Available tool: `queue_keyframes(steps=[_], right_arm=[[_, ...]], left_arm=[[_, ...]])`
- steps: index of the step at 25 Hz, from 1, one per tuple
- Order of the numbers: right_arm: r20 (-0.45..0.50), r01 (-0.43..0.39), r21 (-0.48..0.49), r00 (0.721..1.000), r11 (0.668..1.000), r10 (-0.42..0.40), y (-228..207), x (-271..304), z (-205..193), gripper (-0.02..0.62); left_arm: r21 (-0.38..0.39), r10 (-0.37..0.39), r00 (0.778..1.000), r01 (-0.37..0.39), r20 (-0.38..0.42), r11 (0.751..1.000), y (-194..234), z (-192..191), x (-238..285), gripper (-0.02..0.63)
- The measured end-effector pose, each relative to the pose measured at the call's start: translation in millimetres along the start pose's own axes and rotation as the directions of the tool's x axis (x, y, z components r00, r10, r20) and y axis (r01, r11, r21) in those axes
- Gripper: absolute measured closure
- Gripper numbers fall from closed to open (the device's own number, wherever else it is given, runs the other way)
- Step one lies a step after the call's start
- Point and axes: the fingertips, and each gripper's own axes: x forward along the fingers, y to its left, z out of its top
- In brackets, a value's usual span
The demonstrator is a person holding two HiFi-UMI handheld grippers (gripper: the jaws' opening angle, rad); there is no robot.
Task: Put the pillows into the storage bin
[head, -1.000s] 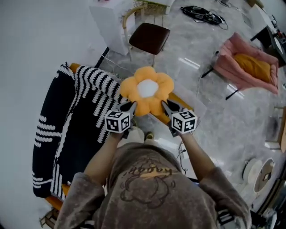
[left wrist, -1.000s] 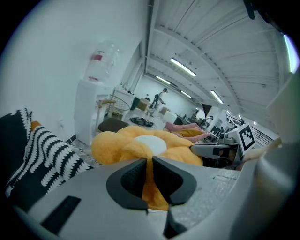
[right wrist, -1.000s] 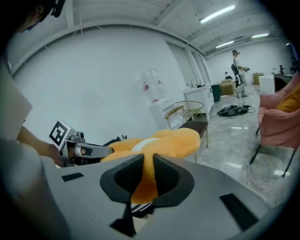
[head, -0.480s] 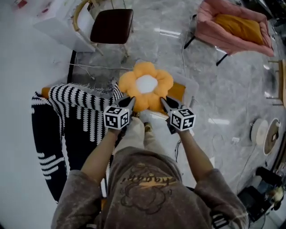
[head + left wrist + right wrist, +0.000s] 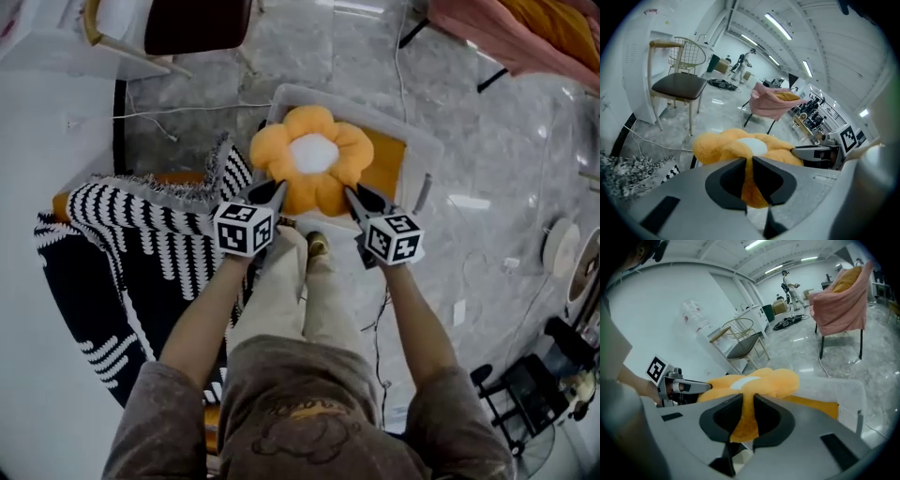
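Storage bin, clear plastic, sits on the floor in the upper middle of the head view; an orange thing lies inside it at the right, maybe another pillow, cannot tell

Flower pillow, orange petals with a white centre, hangs over the bin's near-left part, carried between both grippers and not resting on anything I can see

Left gripper: jaws pinched together on a lower-left petal; its own view shows orange plush squeezed in the narrow gap

Right gripper: same on the lower-right petal, plush wedged between its jaws

Step in hand, by my reading: carry nearly done, pillow at the bin's mouth. Next move calls for lowering it past the rim, then letting both jaws go together so it drops flat and doesn't hang from one petal

Around:
- striped black-and-white blanket, left of frame, its fringe just beside the bin's left wall; could snag the left gripper on the way down
- pink armchair, upper right, well apart
- chair with dark seat, upper left, well apart
- thin cable on the floor beside the bin's left corner, outside the drop path

Bin mouth looks open, no lid seen
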Motion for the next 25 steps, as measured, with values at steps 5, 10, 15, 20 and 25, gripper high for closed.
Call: queue_keyframes(steps=[5, 10, 15, 20, 25], right_arm=[[-0.015, 0.033, 0.029, 0.999, 0.999, -0.033, -41, 35, -33, 0.52], [-0.007, 0.043, 0.055, 0.999, 0.998, -0.042, -60, 57, -51, 0.515], [0.002, 0.092, 0.08, 0.996, 0.993, -0.092, -79, 57, -60, 0.295], [0.013, 0.054, 0.056, 0.998, 0.997, -0.055, -59, 36, -41, 0.221], [0.047, -0.031, -0.008, 0.998, 0.999, 0.031, -7, -17, 6, 0.221]], left_arm=[[0.004, -0.018, 1.0, 0.018, -0.018, 1.0, 24, -28, 54, 0.572], [0.012, -0.019, 0.999, 0.019, -0.026, 1.0, 44, -40, 81, 0.569], [-0.011, 0.053, 0.998, -0.054, -0.041, 0.998, 56, -50, 91, 0.364], [0.008, 0.067, 0.998, -0.067, -0.007, 0.998, 37, -34, 58, 0.318], [-0.012, 0.083, 0.993, -0.082, 0.08, 0.997, -16, 1, -18, 0.318]])
